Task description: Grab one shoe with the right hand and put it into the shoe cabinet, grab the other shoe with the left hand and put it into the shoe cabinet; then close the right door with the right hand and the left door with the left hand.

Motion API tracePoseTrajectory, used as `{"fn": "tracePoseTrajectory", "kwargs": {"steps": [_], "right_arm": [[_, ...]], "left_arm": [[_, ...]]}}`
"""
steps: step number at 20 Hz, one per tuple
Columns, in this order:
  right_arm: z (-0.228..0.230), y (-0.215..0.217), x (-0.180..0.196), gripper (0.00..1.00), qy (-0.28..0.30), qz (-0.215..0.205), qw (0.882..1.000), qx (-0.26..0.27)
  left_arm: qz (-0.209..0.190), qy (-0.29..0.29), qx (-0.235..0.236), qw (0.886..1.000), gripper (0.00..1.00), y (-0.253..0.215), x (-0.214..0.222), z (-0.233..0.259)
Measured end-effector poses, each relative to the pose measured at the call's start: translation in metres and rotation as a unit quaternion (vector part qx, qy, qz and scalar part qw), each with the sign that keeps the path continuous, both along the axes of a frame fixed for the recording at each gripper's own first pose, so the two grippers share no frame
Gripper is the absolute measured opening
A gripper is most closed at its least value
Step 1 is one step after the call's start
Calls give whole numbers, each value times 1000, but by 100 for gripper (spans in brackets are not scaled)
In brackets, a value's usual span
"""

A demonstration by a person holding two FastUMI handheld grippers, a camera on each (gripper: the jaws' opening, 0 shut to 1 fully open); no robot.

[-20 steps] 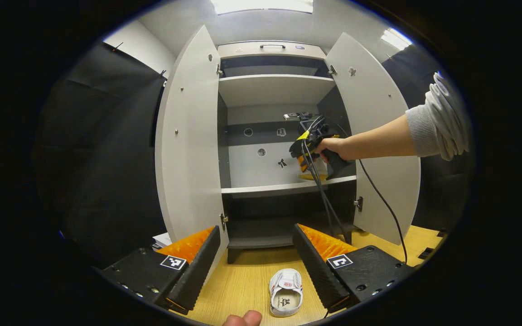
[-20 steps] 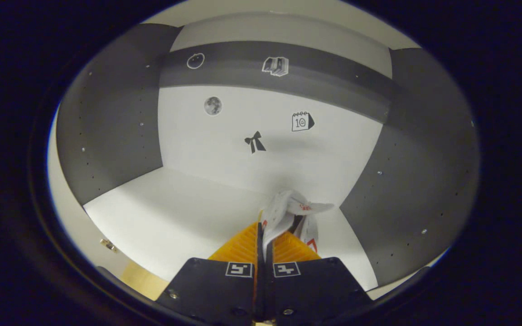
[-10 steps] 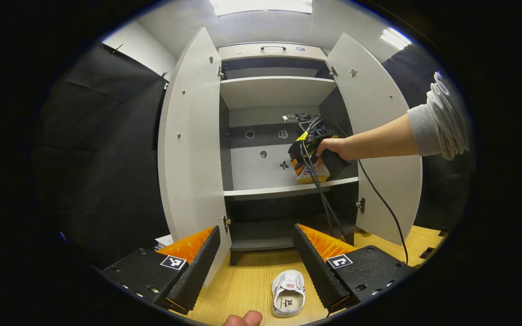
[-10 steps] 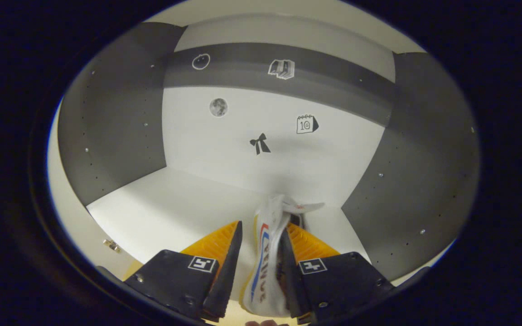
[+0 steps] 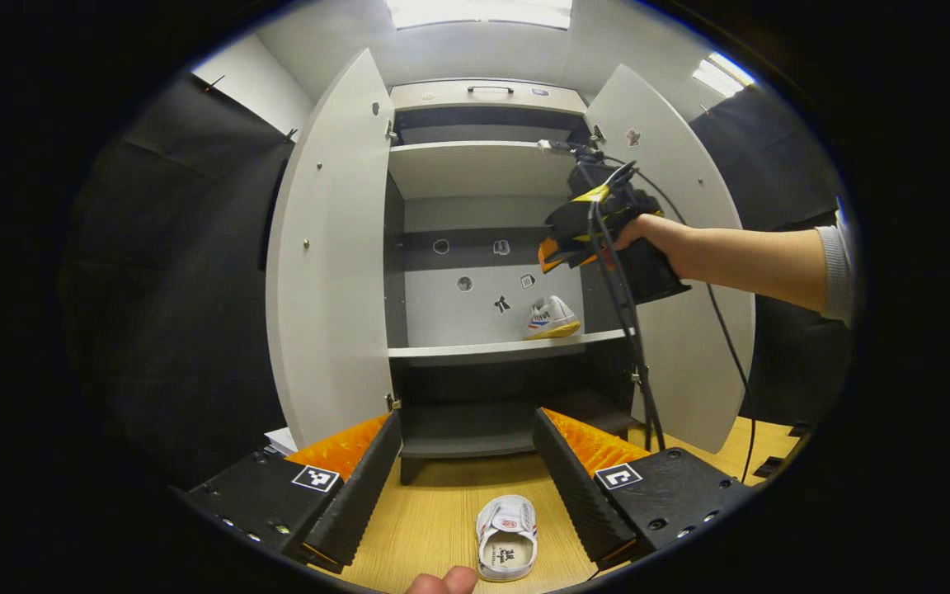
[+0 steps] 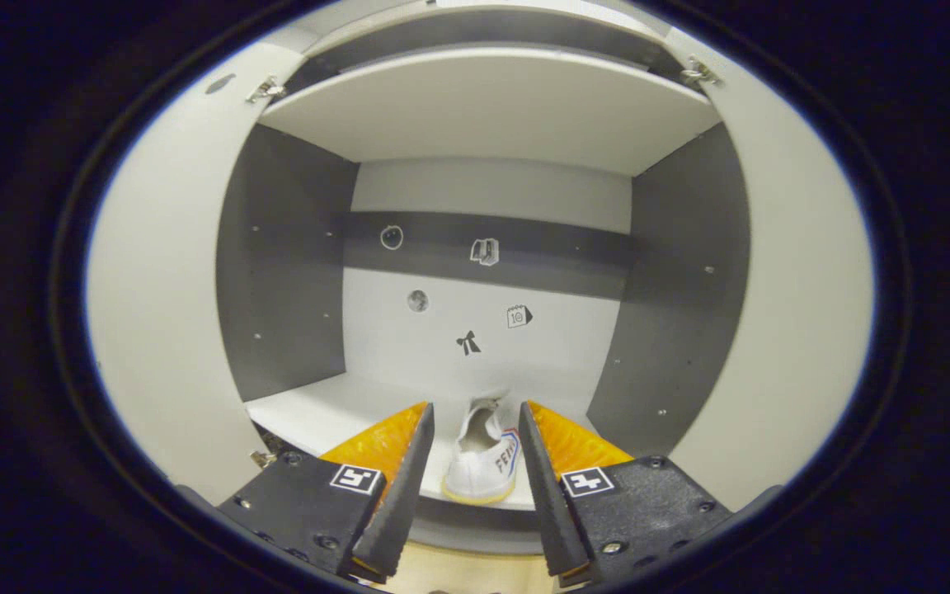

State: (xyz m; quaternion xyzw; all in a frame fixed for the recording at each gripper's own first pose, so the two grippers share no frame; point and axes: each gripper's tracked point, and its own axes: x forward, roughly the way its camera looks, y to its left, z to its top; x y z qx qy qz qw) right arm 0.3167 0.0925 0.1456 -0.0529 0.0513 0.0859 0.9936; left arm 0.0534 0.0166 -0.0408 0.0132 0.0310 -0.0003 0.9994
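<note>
On shelf (image 6: 310, 412) right end: shoe (image 6: 482, 462); both grippers' fingers apart, empty.

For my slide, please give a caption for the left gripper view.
Right gripper held open above a shoe on the cabinet shelf; second shoe waits on the floor.

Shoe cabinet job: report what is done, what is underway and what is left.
Done: one white sneaker with a yellow sole stands on the grey middle shelf, and the right claw is open and clear of it. Underway: the open left claw hangs above the second white shoe on the wooden floor. Left: shelve that shoe, then shut the right door and left door.
</note>
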Motion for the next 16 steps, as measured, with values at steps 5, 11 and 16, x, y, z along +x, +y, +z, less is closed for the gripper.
{"fn": "tracePoseTrajectory", "kwargs": {"steps": [5,11,16], "right_arm": [[-39,-26,-87,70,-39,-15,999,30],[-95,-38,-177,66,-88,-33,995,17],[-147,-33,-243,70,-92,-32,995,-4]], "left_arm": [[-10,1,-2,1000,97,-6,-2,-2],[-10,7,-4,1000,96,-8,-8,-9],[-6,24,3,1000,96,-8,-19,-27]]}}
